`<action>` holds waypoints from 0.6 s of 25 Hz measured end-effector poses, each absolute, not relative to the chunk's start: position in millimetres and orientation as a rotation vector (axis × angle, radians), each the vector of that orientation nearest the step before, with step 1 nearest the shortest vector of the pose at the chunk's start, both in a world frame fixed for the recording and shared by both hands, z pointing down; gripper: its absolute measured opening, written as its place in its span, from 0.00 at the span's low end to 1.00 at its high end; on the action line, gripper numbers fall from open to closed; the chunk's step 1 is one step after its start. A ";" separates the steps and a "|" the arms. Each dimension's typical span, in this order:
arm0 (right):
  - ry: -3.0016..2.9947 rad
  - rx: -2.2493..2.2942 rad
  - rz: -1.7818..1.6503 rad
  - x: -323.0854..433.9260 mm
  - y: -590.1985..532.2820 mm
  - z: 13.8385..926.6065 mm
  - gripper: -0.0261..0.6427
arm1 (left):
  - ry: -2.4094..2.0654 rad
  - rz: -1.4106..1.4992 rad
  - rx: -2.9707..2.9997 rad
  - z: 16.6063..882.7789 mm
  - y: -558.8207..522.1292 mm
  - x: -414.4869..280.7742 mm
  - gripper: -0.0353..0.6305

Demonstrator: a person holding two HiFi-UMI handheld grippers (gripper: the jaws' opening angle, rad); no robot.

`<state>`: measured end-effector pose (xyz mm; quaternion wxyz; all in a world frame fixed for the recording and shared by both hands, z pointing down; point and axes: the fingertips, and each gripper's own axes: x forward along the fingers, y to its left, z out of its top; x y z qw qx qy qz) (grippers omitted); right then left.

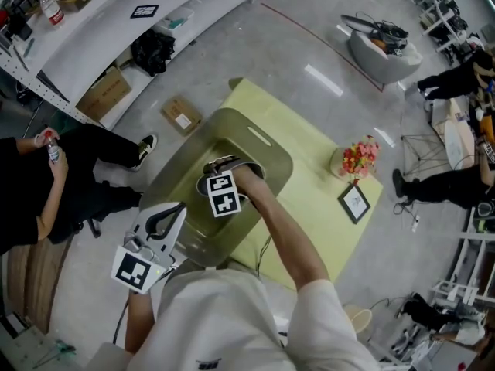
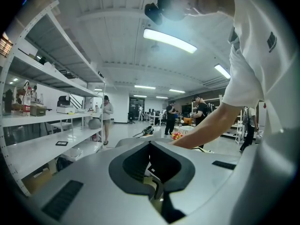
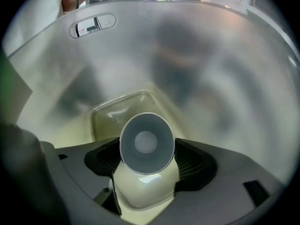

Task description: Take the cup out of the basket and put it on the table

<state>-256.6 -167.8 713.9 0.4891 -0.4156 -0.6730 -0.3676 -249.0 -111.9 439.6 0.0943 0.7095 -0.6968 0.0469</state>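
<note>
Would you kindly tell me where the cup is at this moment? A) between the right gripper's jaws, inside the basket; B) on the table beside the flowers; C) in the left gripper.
A: the right gripper view shows the cup between the jaws of the right gripper, with the basket walls all around.

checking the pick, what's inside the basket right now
A pale cup, grey inside, between the right gripper's jaws. Some basket floor shows beyond it; what lies under cup and gripper is covered.
</note>
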 end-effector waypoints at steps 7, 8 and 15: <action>-1.693 -0.967 -0.896 -256.0 -165.8 689.6 0.56 | -2.049 0.151 2.138 438.4 -110.4 -244.7 0.07; -1.704 -0.959 -0.893 -255.9 -165.1 684.4 0.56 | -2.047 0.153 2.143 438.5 -110.3 -244.4 0.07; -1.767 -0.907 -0.887 -248.9 -161.4 643.5 0.56 | -2.034 0.164 2.166 435.5 -111.0 -234.6 0.07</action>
